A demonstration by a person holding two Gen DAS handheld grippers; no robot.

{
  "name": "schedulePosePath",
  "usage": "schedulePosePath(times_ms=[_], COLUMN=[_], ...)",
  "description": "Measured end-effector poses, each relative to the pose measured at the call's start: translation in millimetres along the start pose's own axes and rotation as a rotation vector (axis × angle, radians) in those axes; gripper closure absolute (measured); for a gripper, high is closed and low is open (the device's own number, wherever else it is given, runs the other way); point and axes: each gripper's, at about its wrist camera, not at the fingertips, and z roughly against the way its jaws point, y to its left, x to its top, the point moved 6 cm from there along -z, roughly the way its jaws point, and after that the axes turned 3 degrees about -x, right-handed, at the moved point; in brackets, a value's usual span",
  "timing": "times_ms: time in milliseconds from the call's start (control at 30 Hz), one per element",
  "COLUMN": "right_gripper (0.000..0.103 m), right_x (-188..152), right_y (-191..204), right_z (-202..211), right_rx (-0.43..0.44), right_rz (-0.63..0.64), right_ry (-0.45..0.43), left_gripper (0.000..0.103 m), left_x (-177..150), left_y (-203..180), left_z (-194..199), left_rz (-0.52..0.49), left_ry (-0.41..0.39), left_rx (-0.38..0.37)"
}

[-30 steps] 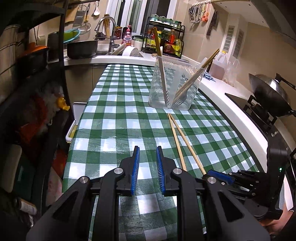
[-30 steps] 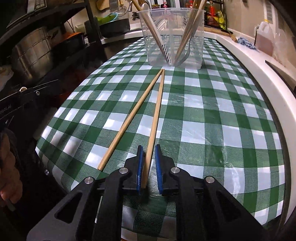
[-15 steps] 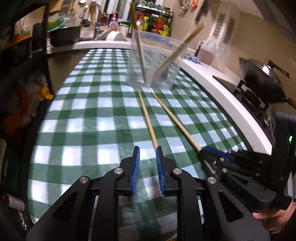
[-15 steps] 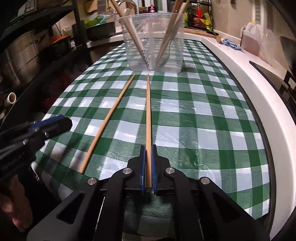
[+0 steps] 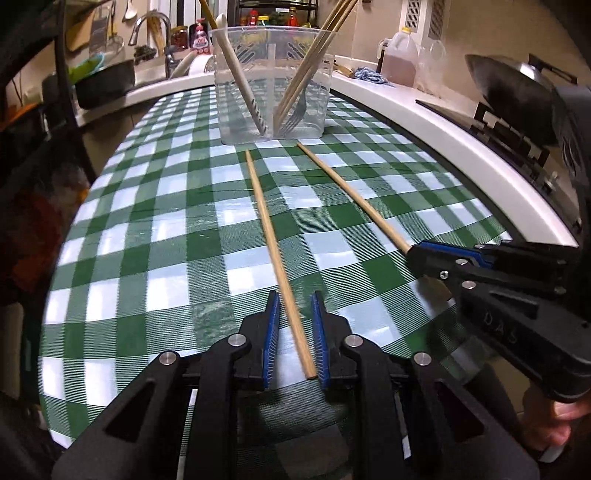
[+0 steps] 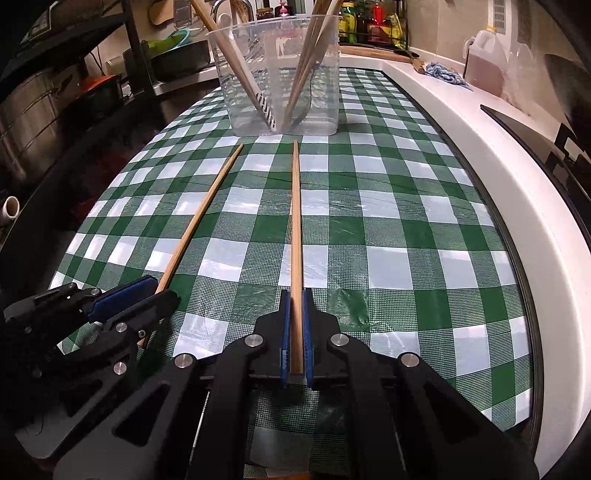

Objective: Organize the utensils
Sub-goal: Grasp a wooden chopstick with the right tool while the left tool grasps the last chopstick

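Observation:
Two long wooden chopsticks lie on the green checked tablecloth, pointing at a clear plastic utensil holder (image 5: 271,85) that holds chopsticks, a fork and a spoon. My left gripper (image 5: 294,339) is open, its jaws on either side of the near end of the left chopstick (image 5: 271,236). My right gripper (image 6: 295,332) is shut on the near end of the right chopstick (image 6: 295,221). The right gripper also shows in the left wrist view (image 5: 417,253) holding that chopstick (image 5: 351,194). The holder (image 6: 280,74) stands beyond both tips.
A white counter edge (image 6: 498,177) runs along the right of the table, with a wok (image 5: 509,81), a stove and a jug (image 5: 400,55) behind it. A dark shelf with pots (image 6: 33,110) stands at the left. The sink (image 5: 155,29) lies beyond the holder.
My left gripper moved forward and right, so its open jaws now straddle the left chopstick's end. My right gripper closed on the right chopstick and swung it apart from the other.

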Motion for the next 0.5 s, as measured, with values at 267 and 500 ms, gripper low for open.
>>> schedulePosePath(times_ms=[267, 500], right_gripper=[0.096, 0.094], right_x=[-2, -3], right_y=[3, 5], right_z=[-2, 0], right_rx=[-0.005, -0.023], right_rz=[0.005, 0.021], right_ry=[0.006, -0.004], left_gripper=[0.097, 0.096], left_x=[-2, -4], left_y=[34, 30], left_z=[8, 8], left_rz=[0.084, 0.046], left_ry=[-0.01, -0.019], left_rx=[0.033, 0.05])
